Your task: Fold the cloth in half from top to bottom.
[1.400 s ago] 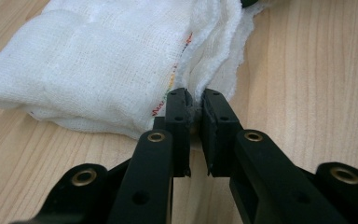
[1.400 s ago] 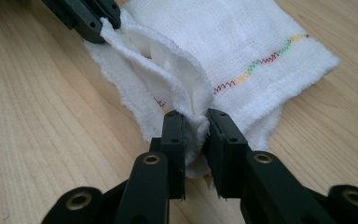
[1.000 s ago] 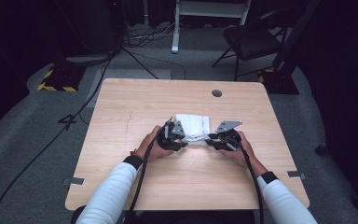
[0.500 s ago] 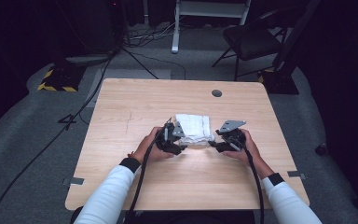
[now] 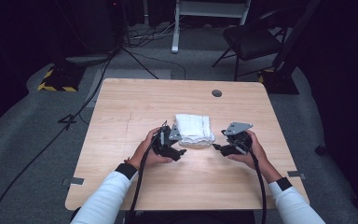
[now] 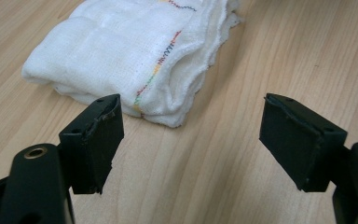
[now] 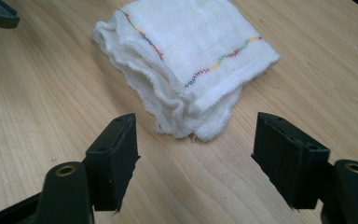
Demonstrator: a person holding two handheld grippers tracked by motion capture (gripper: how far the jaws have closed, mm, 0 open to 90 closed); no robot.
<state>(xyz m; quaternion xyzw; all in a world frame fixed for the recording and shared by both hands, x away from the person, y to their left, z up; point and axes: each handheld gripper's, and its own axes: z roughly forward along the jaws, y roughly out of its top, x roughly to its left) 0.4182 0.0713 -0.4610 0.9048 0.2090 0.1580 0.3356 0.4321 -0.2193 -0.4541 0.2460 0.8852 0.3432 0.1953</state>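
The table (image 5: 135, 107) fills the middle of the high view, with the folded white cloth (image 5: 194, 129) lying flat just below its centre. Since a second ago both tools have let go of it: the left tool (image 5: 176, 150) and right tool (image 5: 218, 147) have just been opening, jaws spread with nothing between them, drawn back beside its lower corners. The fold looks finished.

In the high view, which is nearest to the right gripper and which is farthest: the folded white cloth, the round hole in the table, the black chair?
From the right gripper:
1. Folded white cloth, just to its left on the table.
2. Round hole, farther back near the table's far edge.
3. Black chair, on the floor beyond the table.
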